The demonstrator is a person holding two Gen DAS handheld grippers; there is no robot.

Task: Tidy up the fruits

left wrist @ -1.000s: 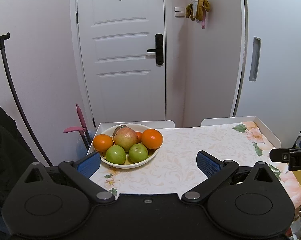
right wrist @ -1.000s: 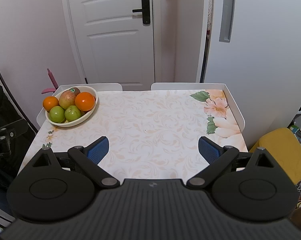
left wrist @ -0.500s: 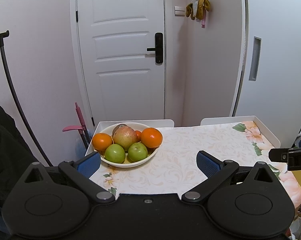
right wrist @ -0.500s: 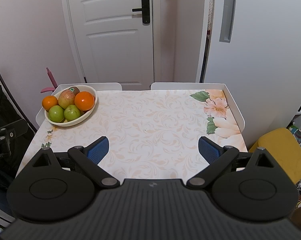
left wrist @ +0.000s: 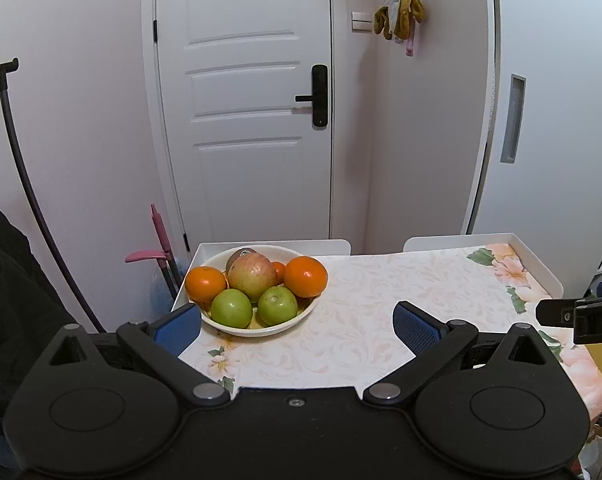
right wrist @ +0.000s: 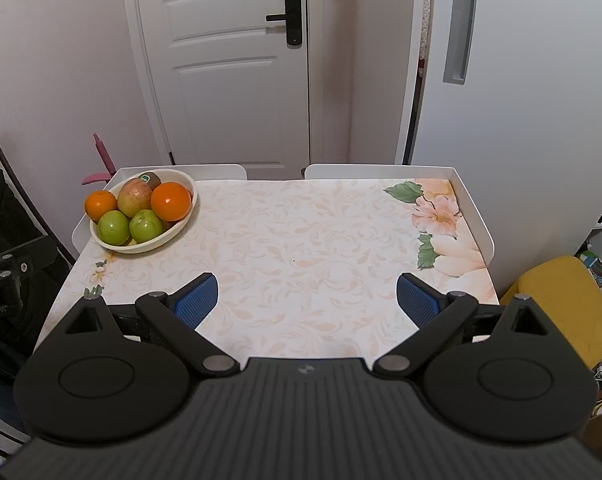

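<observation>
While both handheld tools hover short of the fruit, a cream oval ceramic bowl (left wrist: 261, 330) sits at the far-left corner of a white rimmed table covered in a pale floral-patterned cloth (right wrist: 309, 240), at about 10 o'clock in the right wrist view. Piled inside are two round oranges, one at the bowl's left edge (left wrist: 205, 283) and a larger one on its right (left wrist: 305, 276), two green apples side by side at the front (left wrist: 231, 307) (left wrist: 277, 305), a red-yellow apple (left wrist: 252, 276) in the middle, and a brown kiwi with a green sticker (right wrist: 149, 179) at the back. A small orange fruit, mostly hidden, peeks out behind the red-yellow apple. The left gripper (left wrist: 297, 326), with black arms and blue ribbed pads, is spread wide and empty, its left pad (left wrist: 177, 328) just beside the bowl's near rim. The right gripper (right wrist: 307, 300) is likewise spread wide, holding nothing, over bare cloth well apart from the bowl. A white panelled door with a black lever handle (left wrist: 245, 120) stands at 12 o'clock beyond the table.
</observation>
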